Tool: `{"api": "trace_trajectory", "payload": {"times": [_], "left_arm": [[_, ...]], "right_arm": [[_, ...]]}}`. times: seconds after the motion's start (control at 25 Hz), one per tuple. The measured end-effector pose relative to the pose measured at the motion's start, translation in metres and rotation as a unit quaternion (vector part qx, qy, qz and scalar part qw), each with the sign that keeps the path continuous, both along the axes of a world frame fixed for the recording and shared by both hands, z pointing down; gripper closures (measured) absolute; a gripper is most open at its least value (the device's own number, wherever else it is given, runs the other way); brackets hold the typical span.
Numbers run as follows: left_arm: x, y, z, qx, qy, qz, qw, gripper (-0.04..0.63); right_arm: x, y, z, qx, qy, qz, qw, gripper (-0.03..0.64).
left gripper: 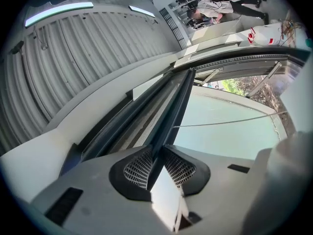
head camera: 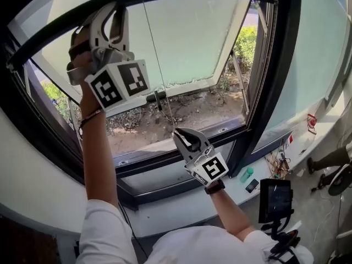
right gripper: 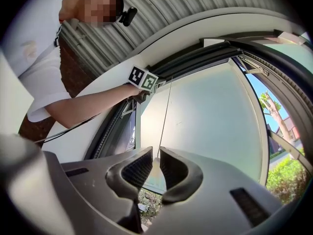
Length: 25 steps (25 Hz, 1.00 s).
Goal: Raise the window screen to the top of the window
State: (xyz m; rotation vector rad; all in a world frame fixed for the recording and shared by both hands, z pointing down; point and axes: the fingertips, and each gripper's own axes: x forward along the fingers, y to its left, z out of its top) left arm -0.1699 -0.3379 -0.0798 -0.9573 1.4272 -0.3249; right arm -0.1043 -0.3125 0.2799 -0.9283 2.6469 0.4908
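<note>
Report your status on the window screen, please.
Right gripper shut on thin pale pull cord. Left gripper at dark top frame, grip unclear. Pale translucent screen partly raised.

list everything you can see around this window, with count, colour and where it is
pale translucent window screen: one, whitish green, covering the window's upper part
black metal window frame: one, black, around the opening
thin pull cord: one, grey, hanging in front of the screen
small dark handle: one, black, on the screen's bottom bar
small teal object: one, teal, on the white sill, right
dark flat-screen device: one, black, lower right
green shrubs: several, green, outside beyond bare soil
left gripper: one, grey, upper left, closed on the frame's side rail
right gripper: one, grey, centre, closed on the cord
</note>
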Motion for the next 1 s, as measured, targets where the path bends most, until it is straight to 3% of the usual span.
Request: {"api": "trace_trajectory", "payload": {"times": [0.24,0.44,0.68,1.0], "left_arm": [[0.003,0.010,-0.035,0.024,0.001,0.002,0.9997,0.541],[0.001,-0.001,-0.056,0.022,-0.004,0.021,0.9995,0.541],[-0.003,-0.013,-0.078,0.033,0.003,0.030,0.9990,0.541],[-0.001,-0.007,-0.089,0.039,-0.008,-0.015,0.9991,0.543]], "right_arm": [[0.000,-0.008,-0.035,0.033,0.010,0.004,0.999,0.583],[0.000,-0.022,-0.057,0.050,-0.004,0.002,0.999,0.584],[-0.011,-0.047,-0.080,0.038,0.001,0.018,0.999,0.583],[-0.008,-0.036,-0.099,0.031,-0.025,-0.018,0.999,0.584]]}}
